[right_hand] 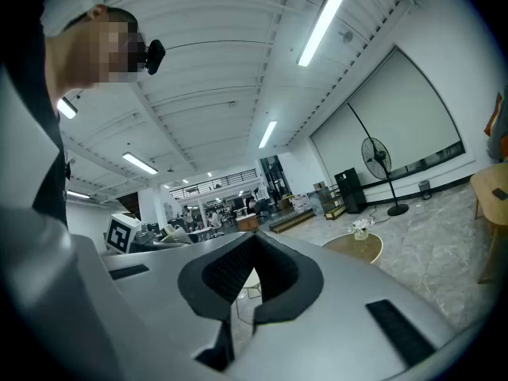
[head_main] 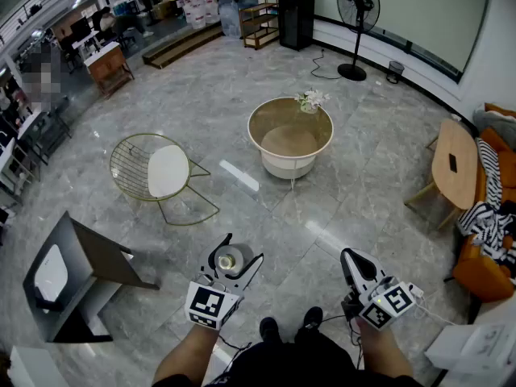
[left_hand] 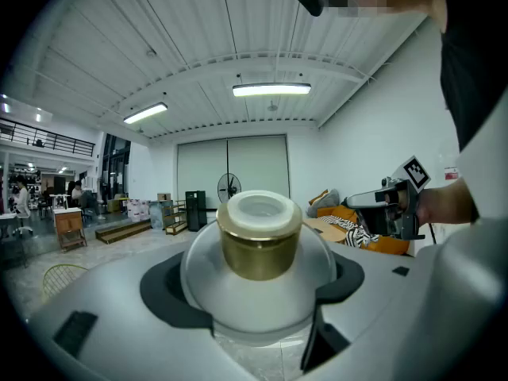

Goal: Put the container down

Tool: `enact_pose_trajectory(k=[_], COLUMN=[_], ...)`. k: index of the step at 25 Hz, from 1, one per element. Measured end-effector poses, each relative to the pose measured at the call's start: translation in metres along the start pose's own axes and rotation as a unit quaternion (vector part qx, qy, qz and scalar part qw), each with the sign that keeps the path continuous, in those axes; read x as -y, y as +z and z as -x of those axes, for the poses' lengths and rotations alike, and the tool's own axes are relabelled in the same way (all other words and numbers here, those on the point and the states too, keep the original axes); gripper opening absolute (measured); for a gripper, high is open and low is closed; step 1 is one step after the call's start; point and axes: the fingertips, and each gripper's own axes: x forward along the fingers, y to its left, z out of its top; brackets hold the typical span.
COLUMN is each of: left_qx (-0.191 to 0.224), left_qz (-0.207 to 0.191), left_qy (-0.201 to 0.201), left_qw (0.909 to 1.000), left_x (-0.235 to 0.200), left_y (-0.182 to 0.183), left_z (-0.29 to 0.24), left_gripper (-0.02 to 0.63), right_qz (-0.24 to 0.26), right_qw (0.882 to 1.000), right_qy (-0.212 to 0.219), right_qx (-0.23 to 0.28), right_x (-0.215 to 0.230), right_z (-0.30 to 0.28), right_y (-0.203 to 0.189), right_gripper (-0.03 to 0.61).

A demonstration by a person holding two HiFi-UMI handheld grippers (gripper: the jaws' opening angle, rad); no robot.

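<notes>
The container (head_main: 227, 260) is a frosted glass jar with a gold collar and a white lid. It sits upright between the jaws of my left gripper (head_main: 230, 255), which is shut on its round body and holds it above the floor. In the left gripper view the container (left_hand: 258, 236) fills the middle, with the black pads (left_hand: 163, 292) pressed on both of its sides. My right gripper (head_main: 353, 258) hangs to the right, level, with its jaws together and nothing in them. In the right gripper view its pads (right_hand: 230, 272) meet at the tips.
A round table (head_main: 290, 145) with a small flower vase stands ahead on the marble floor. A wire chair (head_main: 153, 172) is to the left, with a grey stand (head_main: 76, 268) nearer. A wooden table (head_main: 454, 164) and an orange sofa (head_main: 488, 272) are at the right.
</notes>
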Motion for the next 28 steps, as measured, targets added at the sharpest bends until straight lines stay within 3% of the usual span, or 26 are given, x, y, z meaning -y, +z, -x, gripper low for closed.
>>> enact_pose_trajectory(k=[6, 16, 23, 28], left_qx=[-0.001, 0.011, 0.002, 0.007], left_qz=[0.012, 0.018, 0.007, 0.011], left_qy=[0.002, -0.011, -0.033, -0.015], left_qw=[0.9999, 0.9997, 0.9994, 0.9998], left_x=[-0.006, 0.02, 0.001, -0.025], left_y=[-0.003, 0.0, -0.001, 0.003], left_z=[0.032, 0.047, 0.064, 0.074], left_gripper=[0.339, 0.339, 0.339, 0.339], right_qz=[0.023, 0.038, 0.026, 0.016], right_qw=[0.999, 0.999, 0.999, 0.999], right_qy=[0.028, 0.039, 0.024, 0.026], right_qx=[-0.005, -0.002, 0.016, 0.031], right_x=[-0.055, -0.075, -0.095, -0.104], right_z=[-0.009, 0.013, -0.012, -0.026], right_y=[-0.001, -0.008, 0.001, 0.007], right_gripper=[0.011, 0.012, 0.014, 0.014])
